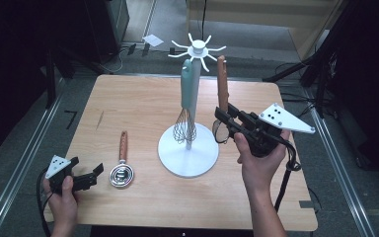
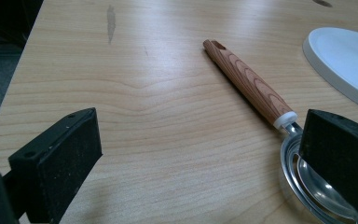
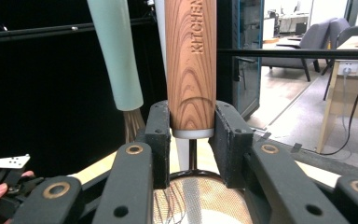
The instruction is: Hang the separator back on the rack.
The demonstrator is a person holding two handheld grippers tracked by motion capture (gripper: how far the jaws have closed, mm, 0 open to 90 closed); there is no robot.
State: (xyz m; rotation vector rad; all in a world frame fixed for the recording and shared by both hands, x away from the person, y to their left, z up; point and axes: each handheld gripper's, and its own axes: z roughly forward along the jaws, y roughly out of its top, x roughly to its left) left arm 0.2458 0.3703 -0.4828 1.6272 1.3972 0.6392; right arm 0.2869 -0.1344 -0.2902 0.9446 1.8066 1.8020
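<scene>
A white utensil stand (image 1: 188, 157) with hooked arms at its top stands mid-table. A whisk with a pale green handle (image 1: 188, 89) hangs on it. My right gripper (image 1: 222, 119) is shut on the lower end of a wooden-handled strainer (image 1: 222, 81), held upright beside the stand's hooks. In the right gripper view the pads clamp the wooden handle (image 3: 191, 70) just above the mesh bowl (image 3: 200, 200). My left gripper (image 1: 91, 175) rests open near the table's front left. A wooden-handled metal spoon (image 2: 247, 81) lies there, its bowl by the right jaw.
The wooden table (image 1: 143, 103) has bare room at the left and back. The stand's round base (image 2: 349, 60) lies just right of the spoon. Dark stands and cables surround the table on the floor.
</scene>
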